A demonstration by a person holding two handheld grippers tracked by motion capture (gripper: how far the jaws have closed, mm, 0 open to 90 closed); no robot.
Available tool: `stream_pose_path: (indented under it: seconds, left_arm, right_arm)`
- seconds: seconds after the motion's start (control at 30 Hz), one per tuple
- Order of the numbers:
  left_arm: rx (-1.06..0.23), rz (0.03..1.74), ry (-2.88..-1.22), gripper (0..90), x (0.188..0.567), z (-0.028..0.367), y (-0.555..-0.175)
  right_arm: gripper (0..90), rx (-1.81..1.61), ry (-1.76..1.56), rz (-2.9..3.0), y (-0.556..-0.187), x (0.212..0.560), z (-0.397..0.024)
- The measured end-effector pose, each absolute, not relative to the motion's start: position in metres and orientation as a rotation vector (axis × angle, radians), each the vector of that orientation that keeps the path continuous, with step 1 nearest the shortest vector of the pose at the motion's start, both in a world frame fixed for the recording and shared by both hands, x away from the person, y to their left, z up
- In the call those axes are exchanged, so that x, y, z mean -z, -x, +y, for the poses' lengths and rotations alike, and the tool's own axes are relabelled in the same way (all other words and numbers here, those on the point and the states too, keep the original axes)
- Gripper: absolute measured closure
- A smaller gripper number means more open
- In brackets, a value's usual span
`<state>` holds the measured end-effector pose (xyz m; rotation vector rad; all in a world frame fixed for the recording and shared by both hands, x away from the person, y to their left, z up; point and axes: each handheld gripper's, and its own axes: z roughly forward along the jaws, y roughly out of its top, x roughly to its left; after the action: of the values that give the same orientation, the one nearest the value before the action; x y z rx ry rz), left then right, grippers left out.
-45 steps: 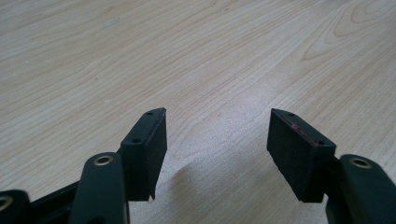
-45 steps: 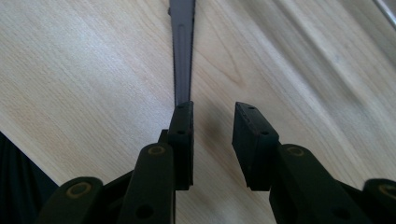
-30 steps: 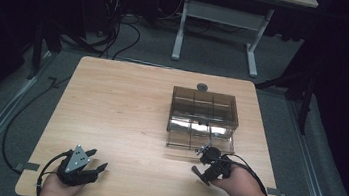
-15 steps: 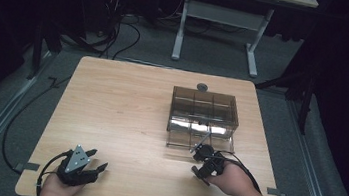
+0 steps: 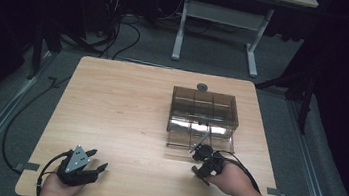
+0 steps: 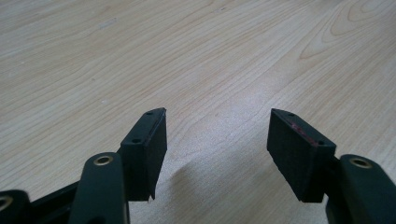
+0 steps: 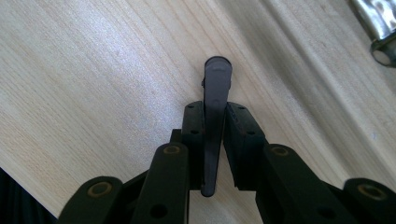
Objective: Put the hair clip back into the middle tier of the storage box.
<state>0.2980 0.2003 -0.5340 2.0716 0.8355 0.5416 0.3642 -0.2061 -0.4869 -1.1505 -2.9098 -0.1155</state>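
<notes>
My right gripper (image 7: 215, 116) is shut on a thin dark grey handle-like piece (image 7: 217, 74), pinched edge-on between the pads, its rounded end sticking out past the fingertips. The jaws have just been closing on it. In the high view this gripper (image 5: 199, 155) is just in front of a brown see-through compartment box (image 5: 204, 112), and the thin piece (image 5: 202, 139) slants up toward the box's front wall. What the piece is cannot be told. My left gripper (image 5: 98, 160) rests at the table's front left, open, with nothing between its jaws (image 6: 217, 135).
The wooden table (image 5: 121, 106) is bare on its left half. A small dark round thing (image 5: 202, 87) lies behind the box. Something shiny and metallic (image 7: 378, 23) lies near the box's front. Cables and a white table frame (image 5: 221, 18) are on the floor beyond.
The right gripper's jaws have drawn together on the thin dark piece, which now stands out toward the box. The left gripper has stayed in place.
</notes>
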Motion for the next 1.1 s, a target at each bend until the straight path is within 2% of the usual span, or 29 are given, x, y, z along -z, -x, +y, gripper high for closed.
stream_pose_path:
  seconds: [0.17, 0.5, 1.1]
  left_arm:
    - [-0.541, 0.835, -2.072, 38.3, 0.534, 0.2, -0.298]
    - [-0.541, 0.835, -2.07, 38.3, 0.534, 0.2, -0.298]
    - [-0.539, 0.832, -2.071, 38.3, 0.534, 0.2, -0.298]
  right_arm:
    - [82.0, 0.113, 1.16, -2.904, -0.365, 0.487, -0.206]
    - [82.1, 0.13, 1.171, -2.9, -0.365, 0.478, -0.21]
    - [82.1, 0.17, 1.197, -2.926, -0.377, 0.439, -0.22]
